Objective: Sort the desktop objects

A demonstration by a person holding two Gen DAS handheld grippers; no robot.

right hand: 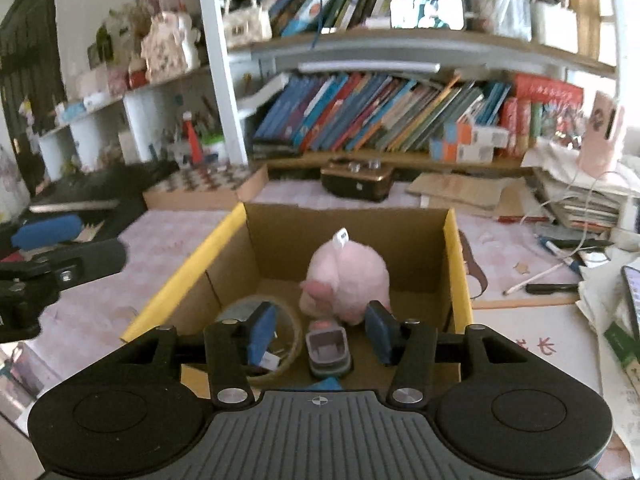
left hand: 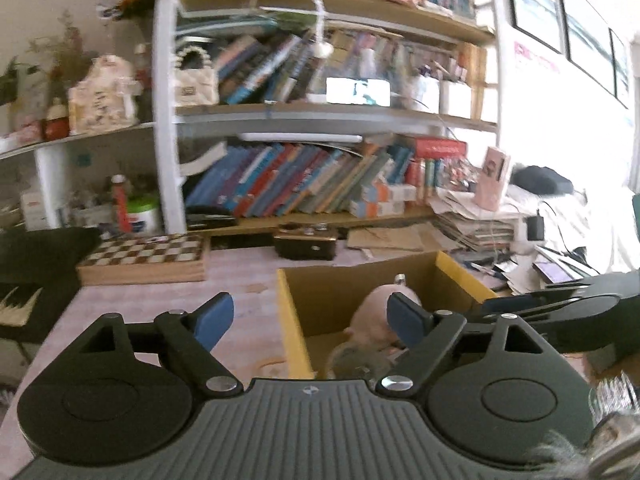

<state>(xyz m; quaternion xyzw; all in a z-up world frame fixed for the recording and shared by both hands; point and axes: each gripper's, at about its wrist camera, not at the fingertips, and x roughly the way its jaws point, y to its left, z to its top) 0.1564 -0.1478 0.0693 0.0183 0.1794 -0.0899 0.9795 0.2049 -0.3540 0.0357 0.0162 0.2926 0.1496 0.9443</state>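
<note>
The cardboard box with yellow top edges sits in the middle of the desk, and it is the place where the sorted things go. To the left of the box, far back, a checkered game board lies flat on the desk. Nearer on that left side, the left gripper hangs over the box's left wall with its jaws wide apart and nothing between them, so it looks free to fetch the next thing. Inside the box, at the left, a roll of clear tape lies flat on the bottom. Next to it, in the middle, is a small gray gadget, and I cannot tell what it is. Behind it sits a pink plush toy with a white tag on top. The right gripper is above the front of the box, jaws apart and empty. To the right of the box, pens and piles of paper lie on the desk, probably waiting to be sorted.
</note>
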